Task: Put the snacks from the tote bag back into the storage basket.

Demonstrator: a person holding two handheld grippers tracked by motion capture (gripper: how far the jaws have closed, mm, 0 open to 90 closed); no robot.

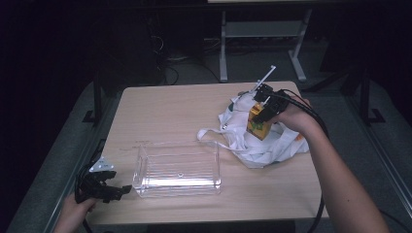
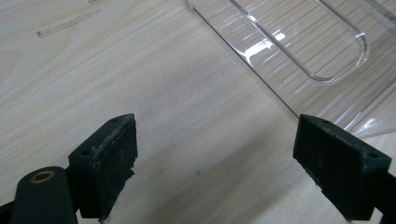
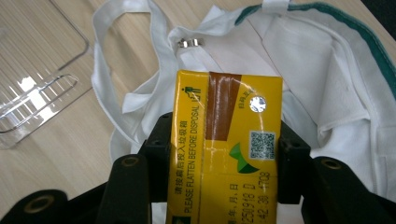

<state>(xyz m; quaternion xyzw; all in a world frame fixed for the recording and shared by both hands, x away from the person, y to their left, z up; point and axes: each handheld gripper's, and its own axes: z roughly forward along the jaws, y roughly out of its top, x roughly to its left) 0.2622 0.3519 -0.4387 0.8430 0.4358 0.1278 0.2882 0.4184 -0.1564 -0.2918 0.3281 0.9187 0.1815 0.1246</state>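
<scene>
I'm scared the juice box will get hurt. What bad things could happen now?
The right tool grips the yellow carton by its sides, so a hard squeeze might dent it or make it leak. Lifting it out of the white bag could snag a bag strap. It might also bump the clear tray's wall if it heads there.

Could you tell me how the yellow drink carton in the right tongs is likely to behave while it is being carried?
The yellow drink carton is flat-sided, clamped across its width by the right tongs, so it probably won't roll. Its glossy surface could slip. "Flatten before disposal" suggests thin walls that may dent under a hard squeeze. Set upright on the white bag, it might tip.
</scene>
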